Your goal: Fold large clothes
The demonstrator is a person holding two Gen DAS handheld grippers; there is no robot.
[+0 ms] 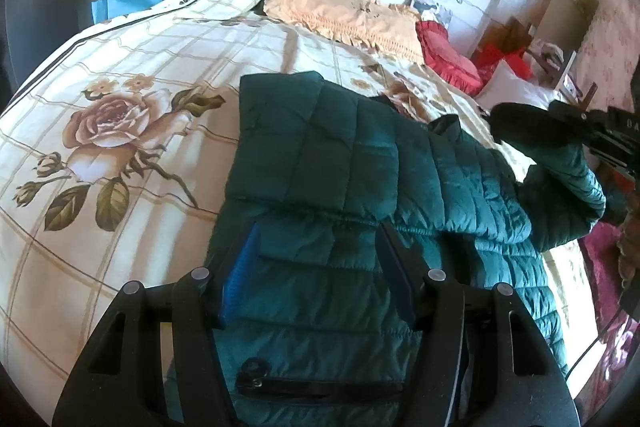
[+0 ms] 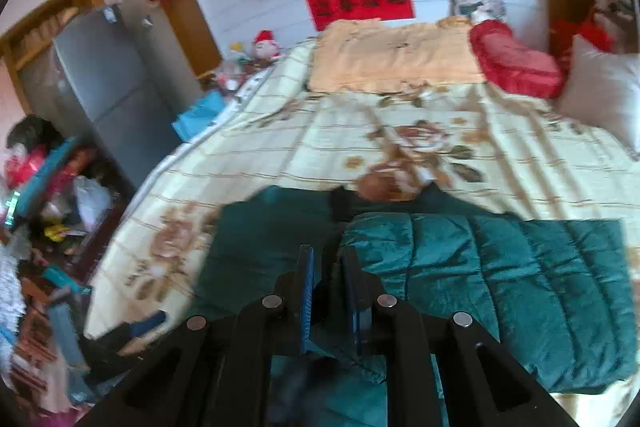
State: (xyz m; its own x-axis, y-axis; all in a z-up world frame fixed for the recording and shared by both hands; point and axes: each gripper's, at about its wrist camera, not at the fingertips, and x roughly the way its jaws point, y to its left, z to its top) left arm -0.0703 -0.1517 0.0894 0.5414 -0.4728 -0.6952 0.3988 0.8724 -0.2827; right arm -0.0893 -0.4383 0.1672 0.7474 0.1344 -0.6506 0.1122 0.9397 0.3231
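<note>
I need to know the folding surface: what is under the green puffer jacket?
The green puffer jacket lies on a floral checked bedspread, which shows all around it. What lies directly beneath the jacket is covered.

Teal quilted jacket; cream rose-print bedspread.

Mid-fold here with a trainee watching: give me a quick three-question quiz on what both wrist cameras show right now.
1. True or false: the left tongs are clamped on a pillow.
2. The teal jacket lies on: A) a floral bedspread, B) a wooden floor, C) a glass table.
3. Which tongs pinch the jacket's lifted sleeve?
Key: 1 false, they stand open over the jacket. 2 A. 3 the right tongs.
</note>
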